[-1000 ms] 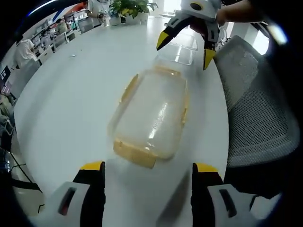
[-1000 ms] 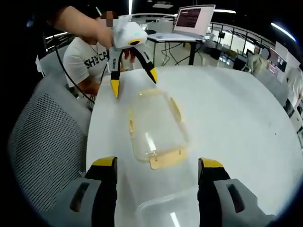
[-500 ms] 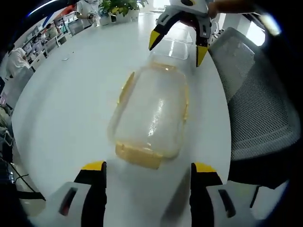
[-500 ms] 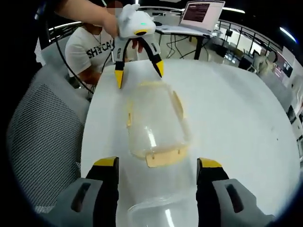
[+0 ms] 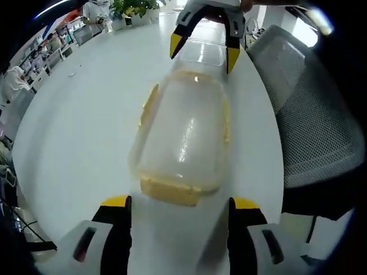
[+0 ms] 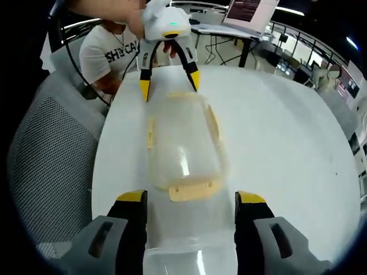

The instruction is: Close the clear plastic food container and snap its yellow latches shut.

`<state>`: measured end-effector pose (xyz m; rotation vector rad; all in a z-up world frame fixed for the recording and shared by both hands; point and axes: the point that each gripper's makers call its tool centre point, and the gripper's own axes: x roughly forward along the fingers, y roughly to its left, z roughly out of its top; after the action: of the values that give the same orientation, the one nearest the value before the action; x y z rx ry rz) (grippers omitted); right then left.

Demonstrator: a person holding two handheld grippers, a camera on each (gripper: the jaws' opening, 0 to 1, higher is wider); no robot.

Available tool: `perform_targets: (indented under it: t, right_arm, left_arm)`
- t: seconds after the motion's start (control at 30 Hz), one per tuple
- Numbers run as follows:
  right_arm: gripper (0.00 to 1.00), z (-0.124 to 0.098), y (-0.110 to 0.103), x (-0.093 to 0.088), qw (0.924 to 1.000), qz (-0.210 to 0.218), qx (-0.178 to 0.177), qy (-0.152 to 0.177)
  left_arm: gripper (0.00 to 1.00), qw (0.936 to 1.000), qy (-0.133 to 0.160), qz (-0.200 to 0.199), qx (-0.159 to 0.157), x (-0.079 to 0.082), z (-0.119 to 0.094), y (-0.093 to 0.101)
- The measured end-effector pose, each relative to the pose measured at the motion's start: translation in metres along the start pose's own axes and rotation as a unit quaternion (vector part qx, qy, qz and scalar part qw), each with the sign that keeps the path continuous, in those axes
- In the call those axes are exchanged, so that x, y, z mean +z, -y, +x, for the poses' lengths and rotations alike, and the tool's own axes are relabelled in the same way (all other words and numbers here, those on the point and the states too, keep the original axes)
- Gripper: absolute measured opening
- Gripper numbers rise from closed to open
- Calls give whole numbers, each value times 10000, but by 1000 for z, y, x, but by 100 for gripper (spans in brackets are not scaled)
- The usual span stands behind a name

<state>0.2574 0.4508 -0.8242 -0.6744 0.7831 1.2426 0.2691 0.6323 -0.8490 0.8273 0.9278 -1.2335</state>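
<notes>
A clear plastic container (image 5: 183,134) with its lid on lies lengthwise on the white table (image 5: 86,114). Its yellow latches flare outward: one end latch (image 5: 171,192) points at my left gripper (image 5: 180,207), which is open just short of it. The opposite end latch (image 6: 192,190) lies before my right gripper (image 6: 191,201), also open with nothing between its jaws. Seen from the left gripper view, the right gripper (image 5: 205,50) hangs over the container's far end. In the right gripper view the left gripper (image 6: 169,86) stands over the other end of the container (image 6: 182,143).
A second clear plastic piece (image 6: 189,260) sits under the right gripper's jaws. A grey mesh chair (image 5: 309,114) stands against the table edge. A person in a white T-shirt (image 6: 109,51) sits beyond; a laptop (image 6: 252,11) is on a far desk.
Both grippers have closed in on the container from opposite ends, so it looms larger in both views. The container itself has stayed in place and both grippers remain open.
</notes>
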Motion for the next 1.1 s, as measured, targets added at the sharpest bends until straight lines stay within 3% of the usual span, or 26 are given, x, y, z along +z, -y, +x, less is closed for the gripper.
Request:
perform_targets:
  t: [0.43, 0.57, 1.1]
  right_arm:
    - [55, 13, -4, -4, 9991, -111, 233, -328]
    - [52, 15, -2, -9, 9973, -366, 238, -582]
    - [44, 20, 2, -7, 9947, -536, 242, -843]
  left_arm:
    - [59, 9997, -48, 222, -59, 4, 3, -9]
    - [56, 9995, -41, 296, -70, 8, 3, -13]
    - [41, 9985, -57, 487, -223, 11, 5, -10]
